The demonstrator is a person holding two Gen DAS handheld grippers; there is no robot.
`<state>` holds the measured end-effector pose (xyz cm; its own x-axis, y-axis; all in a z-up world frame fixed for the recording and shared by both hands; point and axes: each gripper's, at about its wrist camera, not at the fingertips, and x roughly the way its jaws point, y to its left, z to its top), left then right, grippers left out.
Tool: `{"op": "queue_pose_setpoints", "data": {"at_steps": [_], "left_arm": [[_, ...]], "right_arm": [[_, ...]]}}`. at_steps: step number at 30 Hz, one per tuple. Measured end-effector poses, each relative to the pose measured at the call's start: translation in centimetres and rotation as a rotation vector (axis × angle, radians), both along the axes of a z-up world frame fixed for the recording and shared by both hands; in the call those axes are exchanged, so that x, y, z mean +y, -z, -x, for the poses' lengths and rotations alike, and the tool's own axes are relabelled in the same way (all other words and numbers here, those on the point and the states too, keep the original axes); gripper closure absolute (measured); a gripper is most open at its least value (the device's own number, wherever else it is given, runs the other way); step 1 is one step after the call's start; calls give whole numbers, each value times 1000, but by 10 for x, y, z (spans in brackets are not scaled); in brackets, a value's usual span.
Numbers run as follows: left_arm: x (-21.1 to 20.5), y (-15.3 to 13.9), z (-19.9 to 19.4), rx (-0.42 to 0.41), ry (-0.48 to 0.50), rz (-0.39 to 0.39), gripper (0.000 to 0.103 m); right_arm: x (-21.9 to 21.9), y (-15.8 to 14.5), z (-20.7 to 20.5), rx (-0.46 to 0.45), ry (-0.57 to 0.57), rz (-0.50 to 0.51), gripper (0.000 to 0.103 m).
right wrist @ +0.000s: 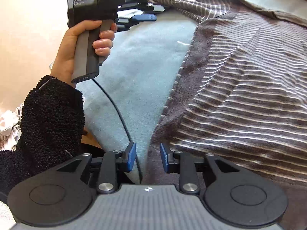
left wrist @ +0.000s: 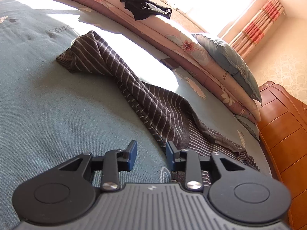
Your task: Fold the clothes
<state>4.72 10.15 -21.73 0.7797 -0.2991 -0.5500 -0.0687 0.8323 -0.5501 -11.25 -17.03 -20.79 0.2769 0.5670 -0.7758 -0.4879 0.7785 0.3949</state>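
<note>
A dark brown sweater with thin white stripes (left wrist: 144, 95) lies crumpled and partly doubled over on the teal bed sheet (left wrist: 48, 105). My left gripper (left wrist: 151, 153) hovers open above the sheet, just left of the sweater's near edge, with nothing between its blue pads. In the right wrist view the sweater (right wrist: 239, 95) spreads across the right half. My right gripper (right wrist: 147, 155) stands open over its left edge, where cloth meets the sheet (right wrist: 138, 57), and the pads do not press on it. A hand holds the left gripper (right wrist: 153, 12) up at the far end of the sweater.
Folded floral quilts (left wrist: 172, 34) line the far side of the bed, with a black garment (left wrist: 145, 5) on top and a blue pillow (left wrist: 230, 61) beside it. A dark phone (left wrist: 169, 63) lies near them. Wooden furniture (left wrist: 284, 124) stands right. A black cable (right wrist: 115, 105) crosses the sheet.
</note>
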Motion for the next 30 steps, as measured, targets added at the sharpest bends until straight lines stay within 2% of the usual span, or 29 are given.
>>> {"op": "queue_pose_setpoints", "data": {"at_steps": [5, 7, 9, 11, 13, 16, 19, 21, 24, 26, 27, 29, 30], "left_arm": [[-23, -8, 4, -11, 50, -52, 68], [-37, -17, 9, -37, 91, -80, 63], [-56, -27, 18, -76, 147, -125, 58], [-78, -38, 32, -135, 209, -177, 58], [-101, -44, 49, -190, 285, -219, 56], [-137, -43, 76, -214, 392, -297, 51], [-169, -37, 106, -190, 482, -384, 51], [-187, -33, 127, -165, 552, -458, 49], [-209, -28, 158, -149, 609, -576, 48], [-223, -24, 176, -149, 630, -621, 46], [-231, -21, 184, -154, 644, -637, 42], [-248, -15, 196, -171, 685, -675, 38], [-257, -12, 202, -183, 711, -697, 38]], "right_arm": [[-52, -16, 12, -116, 164, 138, 70], [-80, -19, 13, -138, 265, 174, 68], [-110, -21, 18, -165, 353, 200, 66], [-132, -22, 25, -182, 419, 198, 62], [-149, -20, 34, -242, 460, 213, 62], [-163, -11, 35, -324, 503, 252, 58], [-182, 1, 32, -366, 537, 219, 53], [-199, 9, 32, -386, 559, 147, 50], [-227, 30, 39, -413, 605, 4, 41], [-240, 41, 43, -376, 604, -60, 39], [-241, 40, 42, -366, 592, -47, 39], [-237, 26, 48, -461, 569, 22, 37], [-237, 19, 54, -512, 571, 47, 30]]}}
